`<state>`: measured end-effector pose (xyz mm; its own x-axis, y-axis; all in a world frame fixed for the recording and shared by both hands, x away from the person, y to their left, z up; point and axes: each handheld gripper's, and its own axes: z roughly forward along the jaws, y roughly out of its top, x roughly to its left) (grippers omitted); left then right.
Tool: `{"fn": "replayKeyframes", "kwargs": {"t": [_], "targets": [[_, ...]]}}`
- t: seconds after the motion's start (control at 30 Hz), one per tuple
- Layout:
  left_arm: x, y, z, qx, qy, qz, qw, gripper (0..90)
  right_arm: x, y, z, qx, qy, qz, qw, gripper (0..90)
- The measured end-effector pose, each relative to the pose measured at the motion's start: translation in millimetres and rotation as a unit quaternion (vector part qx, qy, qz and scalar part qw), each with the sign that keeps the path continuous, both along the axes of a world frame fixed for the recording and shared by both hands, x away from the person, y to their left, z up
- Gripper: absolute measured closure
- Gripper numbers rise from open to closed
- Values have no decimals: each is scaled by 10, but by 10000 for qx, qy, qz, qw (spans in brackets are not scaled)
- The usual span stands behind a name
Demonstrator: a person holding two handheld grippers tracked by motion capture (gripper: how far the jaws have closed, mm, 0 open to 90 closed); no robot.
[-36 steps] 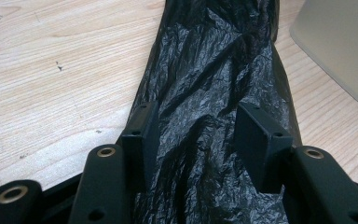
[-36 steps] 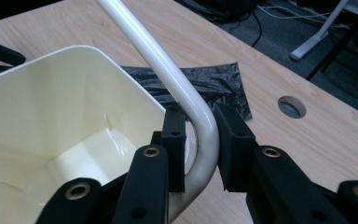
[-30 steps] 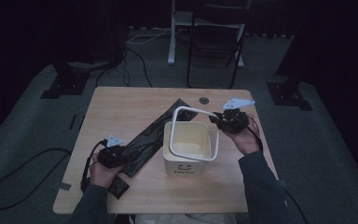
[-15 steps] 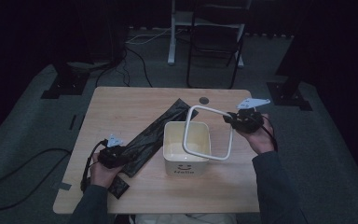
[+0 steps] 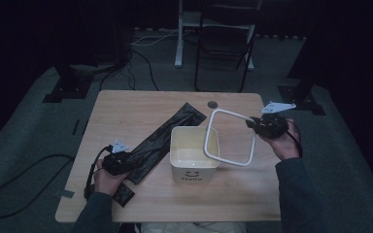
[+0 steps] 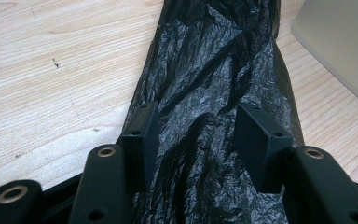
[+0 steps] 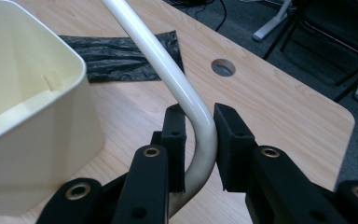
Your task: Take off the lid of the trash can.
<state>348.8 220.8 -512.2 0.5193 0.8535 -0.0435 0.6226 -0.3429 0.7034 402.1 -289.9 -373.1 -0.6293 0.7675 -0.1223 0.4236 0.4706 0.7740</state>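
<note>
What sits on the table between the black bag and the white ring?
The cream bin stands between the black bag and the white ring, seen in the high view.

Front wall of cream bin (image 5: pixel 194 172): smiley face printed in dark ink, word beneath it reading roughly "Hello", letters small and blurred in high view. No other readable text, number or brand anywhere around bin, on tabletop or on black bag beside it.

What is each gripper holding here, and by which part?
Right gripper clamps the white ring frame at a rounded corner. Left gripper straddles the black bin bag; grip unclear.
</note>
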Motion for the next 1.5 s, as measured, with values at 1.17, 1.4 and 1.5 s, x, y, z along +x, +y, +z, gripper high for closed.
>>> {"fn": "replayKeyframes", "kwargs": {"t": [1.17,1.4,1.5], "targets": [[-4,0,-3,-7,-6,9,10000,508,-78,-604,-348,-704,339,-347,9963,754],[-4,-2,-3,17,0,-3,10000,508,-12,-503,-600,-886,540,-303,9941,754],[-4,3,-3,2,-10,18,10000,508,32,-449,-731,-1002,662,-306,9923,753]]}}
